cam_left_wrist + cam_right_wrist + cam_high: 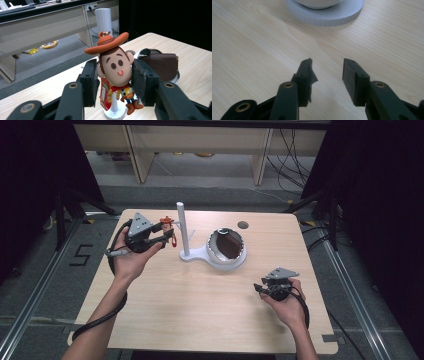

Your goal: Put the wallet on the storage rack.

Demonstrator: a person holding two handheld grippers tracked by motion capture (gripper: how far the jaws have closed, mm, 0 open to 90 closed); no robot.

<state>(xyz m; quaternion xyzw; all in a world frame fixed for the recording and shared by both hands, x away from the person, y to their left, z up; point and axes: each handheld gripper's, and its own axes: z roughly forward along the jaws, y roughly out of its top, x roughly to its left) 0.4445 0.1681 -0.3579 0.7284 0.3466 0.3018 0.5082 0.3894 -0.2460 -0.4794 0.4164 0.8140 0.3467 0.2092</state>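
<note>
Cowboy figurine (116,65), a small toy with a brown hat, a round face and a red tag hanging at its side, sat between the two black jaws of the left gripper (167,236), its head clamped by a pad on each side. That gripper was held above the left part of the wooden table (190,305), just beside a white post (182,227) rising from a white stand. Next to the post, a white bowl (240,257) held a brown pouch (228,245). Further right, the right gripper (260,289) rested low near the table's front, its jaws parted with nothing between them.
</note>
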